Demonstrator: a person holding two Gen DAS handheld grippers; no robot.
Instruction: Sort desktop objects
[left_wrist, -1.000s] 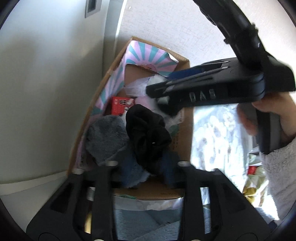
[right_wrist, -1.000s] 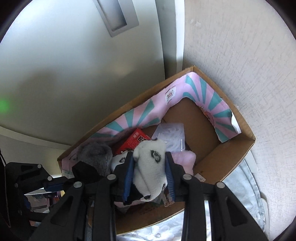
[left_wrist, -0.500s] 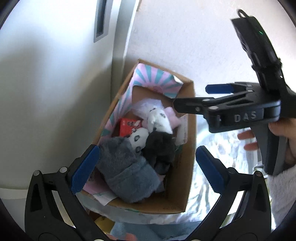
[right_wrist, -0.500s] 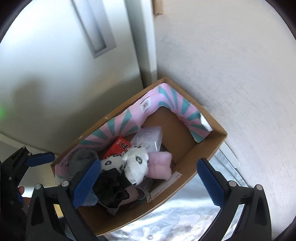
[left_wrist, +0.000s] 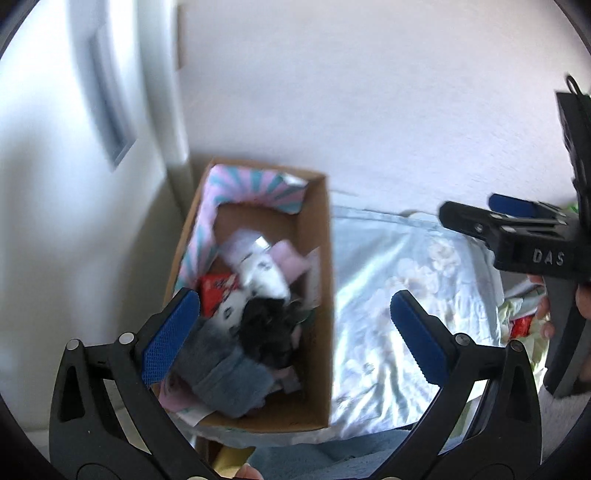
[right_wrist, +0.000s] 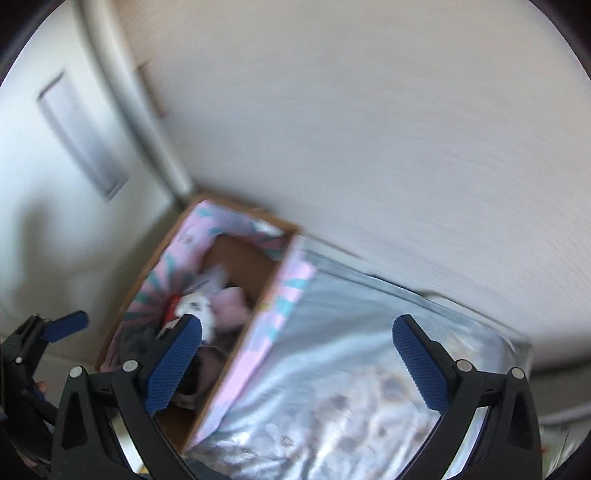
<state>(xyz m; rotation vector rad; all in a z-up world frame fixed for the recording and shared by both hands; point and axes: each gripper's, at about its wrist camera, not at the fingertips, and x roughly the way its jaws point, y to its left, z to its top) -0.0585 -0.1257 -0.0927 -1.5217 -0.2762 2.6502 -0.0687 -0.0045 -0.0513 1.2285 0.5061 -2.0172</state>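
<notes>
Because everything in the cardboard box (left_wrist: 317, 258) is soft cloth or thin packaging, these things should handle as light, limp and squashable: the white panda-print socks (left_wrist: 262, 277), the black fuzzy bundle (left_wrist: 269, 332), the grey-blue knit piece (left_wrist: 229, 373) and the pink plush piece (left_wrist: 291, 258) would fold round the pads rather than resist them. I would pinch each across its thickest bunched part, since a loose edge would likely slide out. The red packet (left_wrist: 216, 291) looks flatter and a little slicker, so its edge seems the better hold. All of these lie heaped at the near end of the box, which sits in the corner by the wall, beside a pale flowered cloth (left_wrist: 406, 295) on what seems to be a bed.

Against the earlier frames, both tools have changed. The left hand-held gripper (left_wrist: 291, 336) now stands wide with nothing between its blue pads, where a second ago it was narrow over the dark cloth; its jaws have just been opening. The right hand-held gripper (right_wrist: 295, 358) is likewise spread wide and empty, having let go the panda socks it clamped then, and they now lie in the box. Both views have pulled back and up from the box, the right one swinging out over the flowered cloth
</notes>
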